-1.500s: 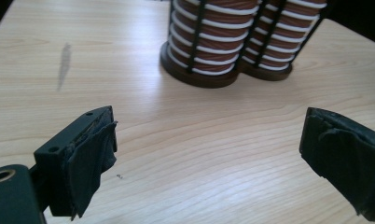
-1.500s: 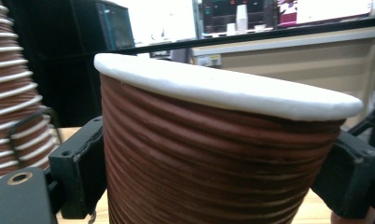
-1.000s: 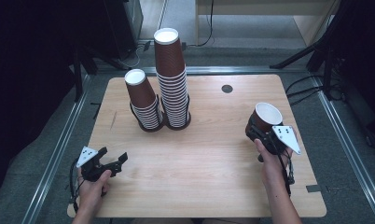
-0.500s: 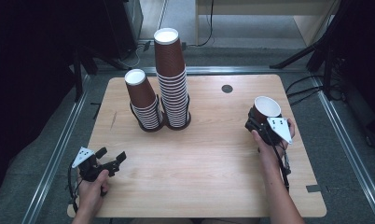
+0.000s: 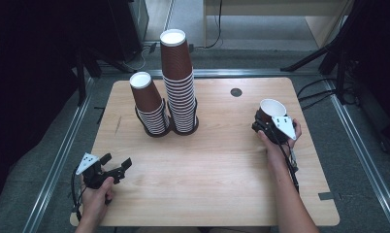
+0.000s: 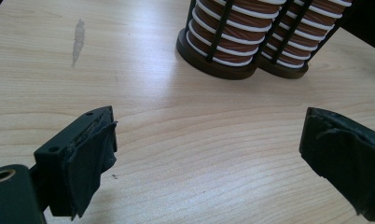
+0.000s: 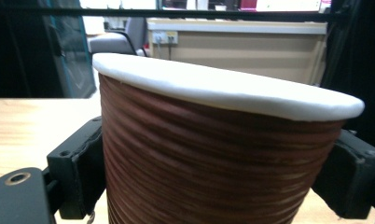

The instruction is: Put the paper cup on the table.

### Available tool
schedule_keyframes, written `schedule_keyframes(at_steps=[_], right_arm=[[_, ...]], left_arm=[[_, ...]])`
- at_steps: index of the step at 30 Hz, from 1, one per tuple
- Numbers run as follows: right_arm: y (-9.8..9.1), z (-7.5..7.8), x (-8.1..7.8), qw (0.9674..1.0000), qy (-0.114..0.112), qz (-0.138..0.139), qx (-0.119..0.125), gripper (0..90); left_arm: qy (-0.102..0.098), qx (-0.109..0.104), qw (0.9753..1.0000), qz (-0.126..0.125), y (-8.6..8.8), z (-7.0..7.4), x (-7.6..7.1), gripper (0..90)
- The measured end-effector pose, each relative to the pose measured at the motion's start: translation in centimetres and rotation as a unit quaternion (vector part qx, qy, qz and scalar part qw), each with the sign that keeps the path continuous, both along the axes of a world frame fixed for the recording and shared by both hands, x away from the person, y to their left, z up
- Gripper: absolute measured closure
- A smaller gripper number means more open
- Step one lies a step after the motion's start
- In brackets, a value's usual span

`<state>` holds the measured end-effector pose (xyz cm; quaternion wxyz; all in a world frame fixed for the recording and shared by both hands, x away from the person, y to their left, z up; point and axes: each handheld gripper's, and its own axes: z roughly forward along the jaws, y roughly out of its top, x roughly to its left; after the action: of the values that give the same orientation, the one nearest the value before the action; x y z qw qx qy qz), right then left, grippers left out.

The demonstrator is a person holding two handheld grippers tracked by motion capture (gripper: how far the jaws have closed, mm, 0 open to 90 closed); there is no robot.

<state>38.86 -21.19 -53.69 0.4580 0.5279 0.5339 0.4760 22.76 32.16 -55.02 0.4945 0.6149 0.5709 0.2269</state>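
High view: the right tongs (image 5: 267,122) are clamped on one paper cup (image 5: 272,108) at the worktop's (image 5: 207,170) right side, well apart from the two cup stacks (image 5: 168,92). The left tongs (image 5: 116,167) rest apart, empty. Where this cup should go I cannot tell.

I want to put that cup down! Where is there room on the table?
The middle of the table is bare, between the left gripper and the cup in the right gripper. It is crowded at the back left, by the cup stacks.
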Motion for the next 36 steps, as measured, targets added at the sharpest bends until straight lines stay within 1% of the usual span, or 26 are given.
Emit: schedule_keyframes(at_steps=[4,5,9,16,22,25,26,28,30,33,36], right_arm=[[-0.1,-0.7,0.4,0.9998,0.011,-0.010,-0.016,10.3],[-0.1,-0.8,0.4,0.9998,0.009,-0.011,-0.017,10.3],[0.0,-0.9,0.4,0.9997,0.007,-0.012,-0.020,10.2],[0.1,-0.7,0.1,0.9994,0.024,-0.009,-0.022,10.3],[0.3,-0.7,-0.1,0.9991,0.028,-0.004,-0.033,10.1],[0.4,-0.7,-0.2,0.9991,0.027,0.003,-0.033,9.0],[0.5,-0.7,-0.3,0.9991,0.027,0.003,-0.032,5.7],[0.6,-0.5,-0.5,0.9993,0.025,0.010,-0.026,3.1],[0.7,-0.2,-0.7,0.9993,0.024,0.014,-0.022,2.3],[0.8,0.2,-1.1,0.9992,0.032,0.021,-0.011,2.0],[0.8,0.6,-1.6,0.9991,0.032,0.025,-0.009,1.8]], left_arm=[[0.000,0.000,1.0000,0.000,0.0,0.0,0.0,3.8],[0.000,0.001,1.0000,0.000,0.0,0.0,0.0,3.8],[0.001,0.002,1.0000,0.000,0.0,0.0,0.0,3.8],[0.001,0.004,1.0000,0.000,-0.1,0.0,0.0,3.8],[0.002,0.003,1.0000,0.001,0.0,0.0,0.0,3.8],[0.002,0.003,1.0000,0.001,0.0,0.0,0.0,3.8],[0.002,0.003,1.0000,0.001,0.0,0.0,0.0,3.8],[0.002,0.003,1.0000,0.001,0.0,0.0,0.0,3.8],[0.002,0.003,1.0000,0.001,0.0,0.0,0.0,3.8],[0.002,0.002,1.0000,0.001,0.0,0.0,0.0,3.8],[0.002,0.002,1.0000,0.001,0.0,0.0,0.0,3.8]])
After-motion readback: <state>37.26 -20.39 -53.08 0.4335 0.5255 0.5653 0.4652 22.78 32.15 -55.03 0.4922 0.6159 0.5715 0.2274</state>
